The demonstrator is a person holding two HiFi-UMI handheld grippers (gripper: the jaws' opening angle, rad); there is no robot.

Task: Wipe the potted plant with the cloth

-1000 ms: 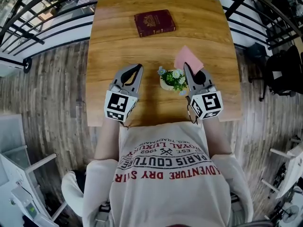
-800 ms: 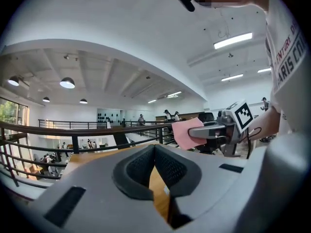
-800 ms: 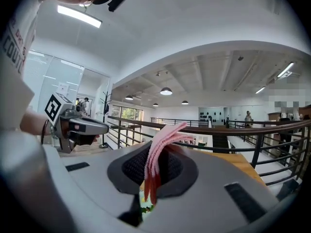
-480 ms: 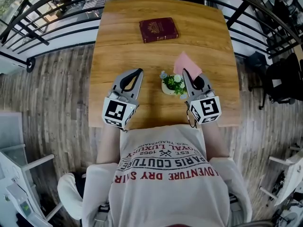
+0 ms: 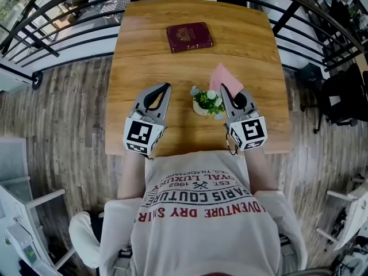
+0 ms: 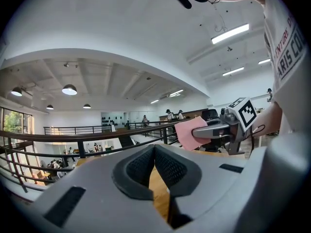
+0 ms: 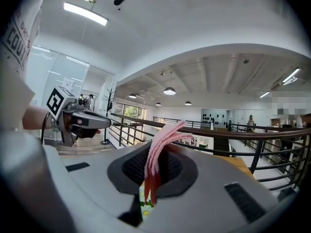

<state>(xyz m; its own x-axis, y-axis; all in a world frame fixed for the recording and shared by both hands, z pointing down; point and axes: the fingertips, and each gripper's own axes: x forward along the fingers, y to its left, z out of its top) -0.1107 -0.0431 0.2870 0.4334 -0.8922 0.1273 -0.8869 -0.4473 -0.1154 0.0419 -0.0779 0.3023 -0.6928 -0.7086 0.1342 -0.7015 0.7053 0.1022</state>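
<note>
Two grippers: left gripper (image 5: pixel 165 89) empty, jaws together; right gripper (image 5: pixel 225 89) tight on the pink cloth (image 5: pixel 223 75).

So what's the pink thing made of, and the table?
The cloth looks like soft, matte fabric: it bends in thin folded layers. The table looks like smooth wood, or maybe a wood-look top: grain lines run across it.

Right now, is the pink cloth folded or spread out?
Folded. In the right gripper view, several pink layers of the cloth lie stacked, pinched between the jaws of the right gripper.
</note>
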